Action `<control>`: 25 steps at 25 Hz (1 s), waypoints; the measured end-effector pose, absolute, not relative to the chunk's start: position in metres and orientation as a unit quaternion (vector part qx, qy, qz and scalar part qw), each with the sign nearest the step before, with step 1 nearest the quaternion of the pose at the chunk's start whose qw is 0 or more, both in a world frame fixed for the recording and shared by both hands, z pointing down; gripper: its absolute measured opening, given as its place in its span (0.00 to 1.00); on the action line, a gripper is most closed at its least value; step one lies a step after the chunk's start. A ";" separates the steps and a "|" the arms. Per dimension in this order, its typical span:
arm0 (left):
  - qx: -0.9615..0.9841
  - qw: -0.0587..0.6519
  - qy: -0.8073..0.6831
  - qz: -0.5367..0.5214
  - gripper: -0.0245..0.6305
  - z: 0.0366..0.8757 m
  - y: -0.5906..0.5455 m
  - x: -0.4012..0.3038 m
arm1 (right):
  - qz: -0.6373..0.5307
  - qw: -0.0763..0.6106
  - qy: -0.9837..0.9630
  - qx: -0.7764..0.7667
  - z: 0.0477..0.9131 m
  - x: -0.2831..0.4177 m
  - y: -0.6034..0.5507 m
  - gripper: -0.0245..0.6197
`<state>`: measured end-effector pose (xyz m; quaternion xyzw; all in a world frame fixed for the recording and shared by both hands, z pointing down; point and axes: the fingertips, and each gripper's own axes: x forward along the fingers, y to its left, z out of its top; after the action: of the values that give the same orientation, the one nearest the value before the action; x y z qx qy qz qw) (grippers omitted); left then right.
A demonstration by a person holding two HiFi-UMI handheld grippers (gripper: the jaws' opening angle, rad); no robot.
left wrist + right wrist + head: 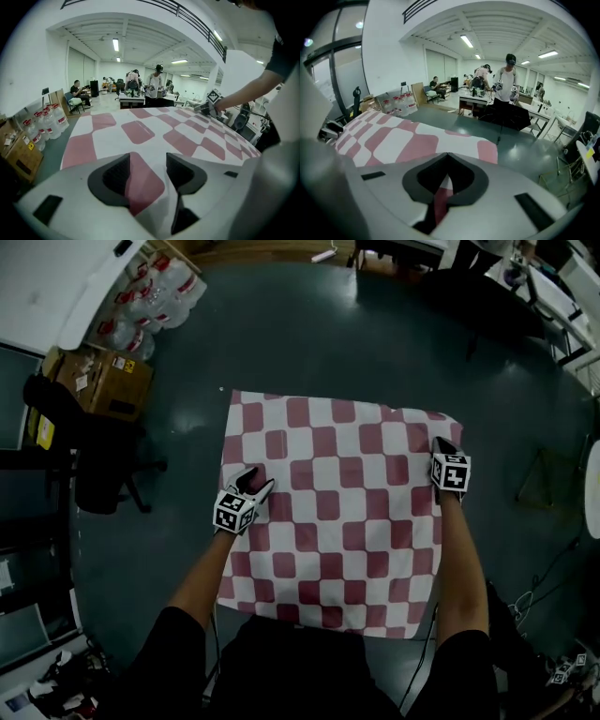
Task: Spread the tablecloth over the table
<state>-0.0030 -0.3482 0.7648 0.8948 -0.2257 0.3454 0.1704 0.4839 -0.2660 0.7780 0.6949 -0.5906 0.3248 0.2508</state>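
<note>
The tablecloth [347, 521], with red and white squares, lies spread flat over the counter and covers it completely, with the dark floor [375, 352] around it on all sides. The person stands at the near edge of the tablecloth and reaches both bare forearms forward over it. The left forearm comes in at an angle from the near left corner. The left gripper [255, 482] is close to the left edge of the tablecloth, about halfway along it, and is tilted forward and down. Its jaws stand apart just above the fabric, over a red square. The right forearm goes straight along the right edge. The right gripper [443, 446] is near the far right corner of the tablecloth and also points forward and down. Its jaws are together at the tips, and I cannot tell whether any fabric is caught between them.
</note>
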 end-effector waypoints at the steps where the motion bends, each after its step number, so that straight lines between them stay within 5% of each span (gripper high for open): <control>1: 0.894 0.168 -0.226 0.347 0.41 0.767 -0.350 -0.003 | 0.328 0.246 -0.585 0.700 0.779 0.488 -0.264 0.06; 12: 0.899 0.147 -0.186 0.369 0.40 0.769 -0.351 0.006 | 0.282 0.191 -0.610 0.716 0.737 0.476 -0.241 0.06; 21: 0.927 0.174 -0.179 0.279 0.40 0.715 -0.310 -0.018 | 0.257 0.123 -0.632 0.720 0.675 0.330 -0.123 0.07; 25: 0.950 0.163 -0.141 0.228 0.26 0.668 -0.261 -0.052 | 0.255 0.074 -0.607 0.749 0.641 0.249 -0.064 0.07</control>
<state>-0.0516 -0.2612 0.6677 0.9496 -0.1406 0.2281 0.1630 0.2492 -0.0643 0.6408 0.7489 -0.6072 0.2550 0.0740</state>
